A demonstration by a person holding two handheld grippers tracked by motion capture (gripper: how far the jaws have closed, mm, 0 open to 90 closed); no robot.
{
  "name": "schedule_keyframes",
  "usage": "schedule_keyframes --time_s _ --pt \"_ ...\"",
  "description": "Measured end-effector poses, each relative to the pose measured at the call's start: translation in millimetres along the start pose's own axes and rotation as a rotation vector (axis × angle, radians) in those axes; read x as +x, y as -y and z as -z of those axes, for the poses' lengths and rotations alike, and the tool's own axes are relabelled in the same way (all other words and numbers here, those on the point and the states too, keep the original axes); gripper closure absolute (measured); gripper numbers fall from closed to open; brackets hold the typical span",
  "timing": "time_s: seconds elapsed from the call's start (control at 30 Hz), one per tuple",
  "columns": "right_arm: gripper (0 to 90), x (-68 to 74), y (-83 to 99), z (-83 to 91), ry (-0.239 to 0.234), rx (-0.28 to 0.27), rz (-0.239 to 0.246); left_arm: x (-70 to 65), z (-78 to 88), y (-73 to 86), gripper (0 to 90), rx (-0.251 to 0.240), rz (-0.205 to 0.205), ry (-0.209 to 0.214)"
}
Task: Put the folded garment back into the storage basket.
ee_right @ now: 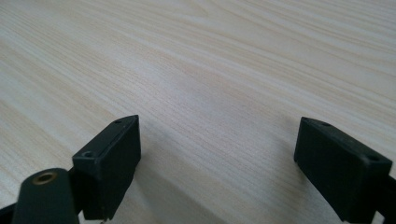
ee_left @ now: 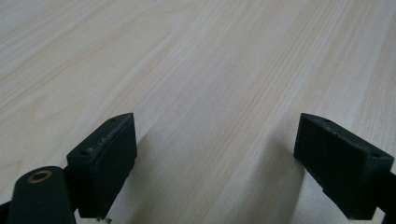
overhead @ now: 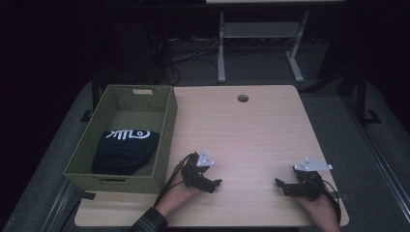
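Note:
My left gripper (overhead: 212, 177) lies low over the wooden table (overhead: 251, 130) near its front edge, just right of the basket. In the left gripper view its jaws (ee_left: 215, 135) stand wide apart with bare wood between them. My right gripper (overhead: 283, 186) rests near the front right of the table, and its jaws (ee_right: 217, 140) are also open over bare wood. A green woven basket (overhead: 164, 140) stands on the table's left side. Inside it lies a folded dark garment (overhead: 125, 150) with a white print.
A round cable hole (overhead: 242, 98) sits near the table's far edge. Behind the table stands a white desk frame (overhead: 256, 34), with cables on the dark floor. The person's hands and a plaid sleeve (overhead: 147, 223) come in at the front edge.

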State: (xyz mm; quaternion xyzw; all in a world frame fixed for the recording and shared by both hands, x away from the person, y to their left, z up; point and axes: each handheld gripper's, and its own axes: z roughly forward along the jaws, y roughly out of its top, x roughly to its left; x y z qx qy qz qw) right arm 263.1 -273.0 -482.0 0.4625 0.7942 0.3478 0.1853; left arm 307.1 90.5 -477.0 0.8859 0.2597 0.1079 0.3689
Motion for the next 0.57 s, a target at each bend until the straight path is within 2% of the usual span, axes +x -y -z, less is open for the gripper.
schedule_keyframes --time_s 0.57 --pt "14.4 0.0 0.0 0.0 0.000 0.000 0.000 0.7 0.0 0.9 12.8 -0.006 -0.001 0.000"
